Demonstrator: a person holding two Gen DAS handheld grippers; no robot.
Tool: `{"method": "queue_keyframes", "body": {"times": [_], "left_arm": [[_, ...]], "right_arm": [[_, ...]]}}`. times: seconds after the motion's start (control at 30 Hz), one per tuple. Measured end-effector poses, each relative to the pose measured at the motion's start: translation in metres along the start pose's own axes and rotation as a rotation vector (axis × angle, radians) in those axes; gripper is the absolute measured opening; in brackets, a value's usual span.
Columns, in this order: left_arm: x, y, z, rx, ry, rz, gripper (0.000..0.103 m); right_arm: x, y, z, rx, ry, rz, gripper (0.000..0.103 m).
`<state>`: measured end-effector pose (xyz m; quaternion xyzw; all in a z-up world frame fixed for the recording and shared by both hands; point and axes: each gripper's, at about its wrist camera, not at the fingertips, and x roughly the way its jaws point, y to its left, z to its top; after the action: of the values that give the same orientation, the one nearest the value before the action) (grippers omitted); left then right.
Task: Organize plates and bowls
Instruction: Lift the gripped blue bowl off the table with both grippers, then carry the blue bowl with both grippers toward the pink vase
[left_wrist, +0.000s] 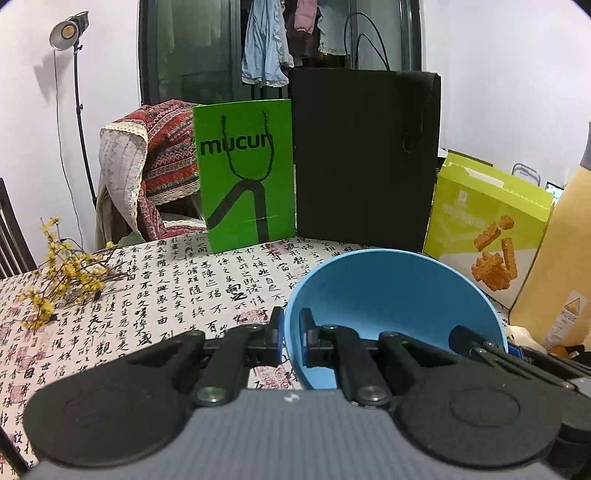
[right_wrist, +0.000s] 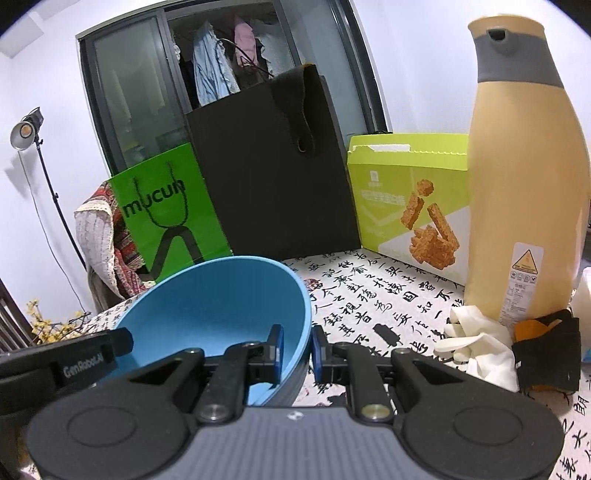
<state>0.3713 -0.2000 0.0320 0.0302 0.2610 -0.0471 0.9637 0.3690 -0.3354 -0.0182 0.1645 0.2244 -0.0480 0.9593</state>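
Blue plastic, a single bowl (left_wrist: 391, 295) hangs tilted above the bench (left_wrist: 166, 288), gripped from both sides at once. The left tongs (left_wrist: 291, 332) are clamped on its left rim, one blue pad outside the wall and the other inside. The right tongs (right_wrist: 297, 350) pinch the opposite rim in the same way, one pad within the bowl and one just outside it. In the left wrist view the right tool's fingers reach in over the bowl's far right edge; in the right wrist view the left tool's black body, lettered in white, lies across the bowl's left edge. The bowl's opening faces back toward both cameras, and its inside looks bare.

A cloth printed with black calligraphy and red seals covers the bench. At the back stand a green paper bag (left_wrist: 243, 173) with dark lettering, a taller black paper bag (left_wrist: 365, 158) just beside it, and a lime-green snack box (right_wrist: 406, 199) further right. A tall tan jug (right_wrist: 524, 177) with a grey collar stands at the right, with a crumpled white glove (right_wrist: 476, 343) and a black-and-orange item at its foot. A sprig of yellow flowers (left_wrist: 62, 273) lies at the left edge. Behind the bench are a chair draped with a patterned blanket (left_wrist: 162, 162) and a lamp on a stand (left_wrist: 70, 29).
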Motion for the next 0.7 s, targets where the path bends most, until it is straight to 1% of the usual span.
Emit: {"method": "queue_keyframes", "body": {"times": [0.3,0.7], "left_arm": [[-0.026,0.015,-0.007,-0.018,-0.018,-0.012,0.009],[-0.058,0.034,-0.015,-0.038,-0.045,0.0,0.009]], "right_arm": [[-0.025,0.013,-0.007,-0.007,-0.011,0.011,0.015],[-0.053,0.033,-0.016,-0.032,-0.032,0.029,0.015]]}}
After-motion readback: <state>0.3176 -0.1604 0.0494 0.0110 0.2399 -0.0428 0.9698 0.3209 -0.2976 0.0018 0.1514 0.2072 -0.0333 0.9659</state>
